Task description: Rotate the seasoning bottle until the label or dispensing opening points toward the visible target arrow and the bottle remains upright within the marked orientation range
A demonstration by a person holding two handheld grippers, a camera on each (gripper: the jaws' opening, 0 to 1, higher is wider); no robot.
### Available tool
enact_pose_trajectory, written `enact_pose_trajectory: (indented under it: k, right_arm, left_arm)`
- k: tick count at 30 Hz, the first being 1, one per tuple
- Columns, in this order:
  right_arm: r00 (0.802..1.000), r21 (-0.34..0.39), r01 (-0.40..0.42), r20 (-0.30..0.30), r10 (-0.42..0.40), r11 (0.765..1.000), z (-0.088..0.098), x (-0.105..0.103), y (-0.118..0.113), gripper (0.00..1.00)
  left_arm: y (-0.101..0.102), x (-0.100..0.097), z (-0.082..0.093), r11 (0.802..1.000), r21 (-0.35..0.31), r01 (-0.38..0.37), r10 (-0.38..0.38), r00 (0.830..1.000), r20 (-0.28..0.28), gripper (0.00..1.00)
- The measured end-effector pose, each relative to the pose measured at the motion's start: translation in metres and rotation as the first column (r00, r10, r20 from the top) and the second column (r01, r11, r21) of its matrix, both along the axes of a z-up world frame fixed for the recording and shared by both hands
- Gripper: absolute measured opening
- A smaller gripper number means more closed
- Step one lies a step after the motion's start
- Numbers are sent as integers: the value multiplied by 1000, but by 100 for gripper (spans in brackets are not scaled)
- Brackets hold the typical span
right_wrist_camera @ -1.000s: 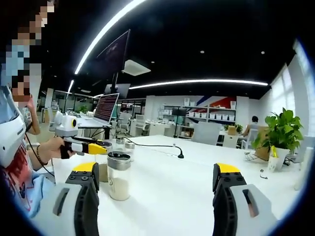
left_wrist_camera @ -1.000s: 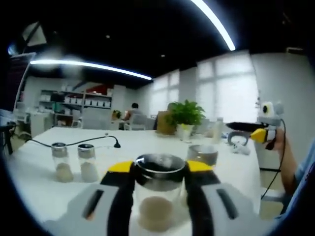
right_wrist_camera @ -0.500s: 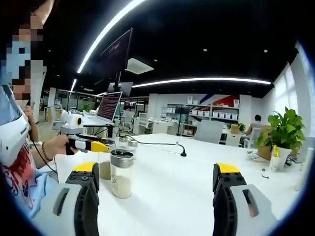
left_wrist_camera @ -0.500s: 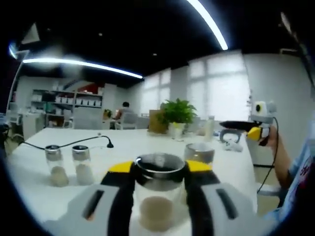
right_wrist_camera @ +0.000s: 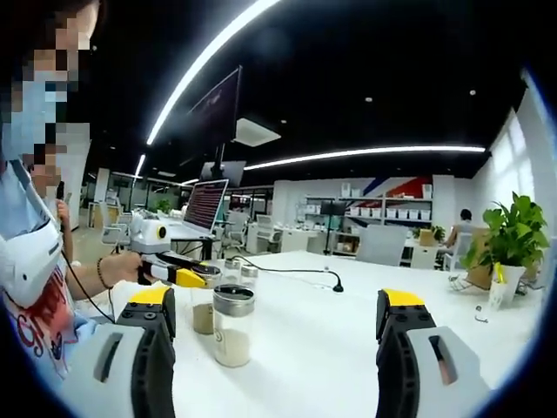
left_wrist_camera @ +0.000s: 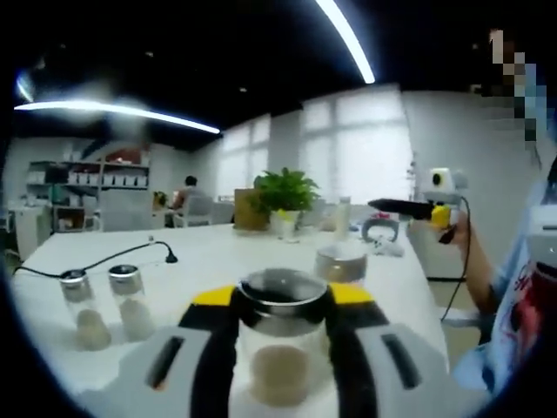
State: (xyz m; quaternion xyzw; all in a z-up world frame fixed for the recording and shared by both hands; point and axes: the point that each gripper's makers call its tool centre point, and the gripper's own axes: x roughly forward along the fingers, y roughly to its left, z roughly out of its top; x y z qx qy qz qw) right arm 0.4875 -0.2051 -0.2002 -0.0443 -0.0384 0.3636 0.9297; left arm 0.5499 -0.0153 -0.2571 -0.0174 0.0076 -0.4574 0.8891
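In the left gripper view my left gripper (left_wrist_camera: 283,300) is shut on a glass seasoning bottle (left_wrist_camera: 280,370) with a metal lid and pale powder inside, held upright. A second such bottle (left_wrist_camera: 340,262) stands just behind it. In the right gripper view the left gripper (right_wrist_camera: 202,280), held by a hand, grips its bottle (right_wrist_camera: 204,317) beside the free-standing bottle (right_wrist_camera: 232,324). My right gripper (right_wrist_camera: 278,300) is open, its jaws wide apart over the white table (right_wrist_camera: 322,348) with nothing between them. It also appears as the right gripper (left_wrist_camera: 396,207), raised at the table's far right.
Two more small bottles (left_wrist_camera: 103,303) stand at the left on the table. A black cable (left_wrist_camera: 130,252) runs across it. A potted plant (left_wrist_camera: 283,196) sits at the far edge. A laptop (right_wrist_camera: 206,205) stands behind the left gripper. The person's torso is close at the side.
Both views have swung, so the background slid left in the left gripper view and right in the right gripper view. The left gripper keeps its hold on the bottle; the right stays open.
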Motion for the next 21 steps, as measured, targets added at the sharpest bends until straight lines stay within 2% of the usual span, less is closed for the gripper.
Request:
enact_pose_trajectory:
  k: [5,10,16,21]
  right_arm:
    - [1000,-56,-12,-4,11,998,-7,-2,4,99]
    - [1000,-29,-30,1,30,999,-4,-2,8,99]
    - [999,-46,-28,-25,27,999,-11,1,9,98]
    - [1000,-34,-21,-10,20,999,-8,1,7,97]
  left_arm:
    - [-2,-1,-1,997,9,74,-74,997,23,41]
    - [-2,0,-1,987,17,160,-161,987,12,41]
    - [-3,-2,-2,977,20,213,-214,977,19,41]
    - [-5,-2,-2,970,12,242,-242,970,26,41]
